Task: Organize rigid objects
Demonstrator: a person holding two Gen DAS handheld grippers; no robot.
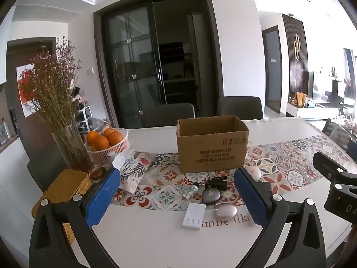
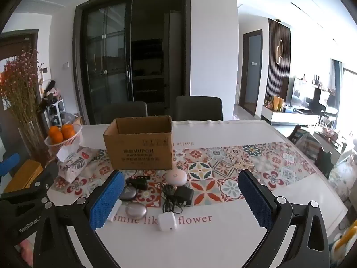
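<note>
An open cardboard box [image 1: 212, 144] [image 2: 139, 143] stands on the patterned table runner. In front of it lie small rigid items: a white flat case [image 1: 193, 215], a silver oval case [image 1: 225, 210] [image 2: 135, 211], a grey round device [image 1: 210, 195] [image 2: 127, 192], a small figurine [image 1: 189, 191], a black clip [image 1: 217, 182] [image 2: 139, 182], a white round puck [image 2: 176, 177], a black charger with cable [image 2: 180, 196] and a white cube [image 2: 167, 221]. My left gripper [image 1: 176, 197] hangs open above them, nothing between its fingers. My right gripper [image 2: 181, 198] is open too, holding nothing.
At the left stand a glass vase of dried flowers [image 1: 71, 147], a basket of oranges [image 1: 107, 143] [image 2: 63, 137], a tissue pack [image 1: 136, 169] [image 2: 75, 163] and a yellow woven box [image 1: 63, 189]. Two dark chairs [image 2: 198, 108] stand behind the table [image 2: 223, 234].
</note>
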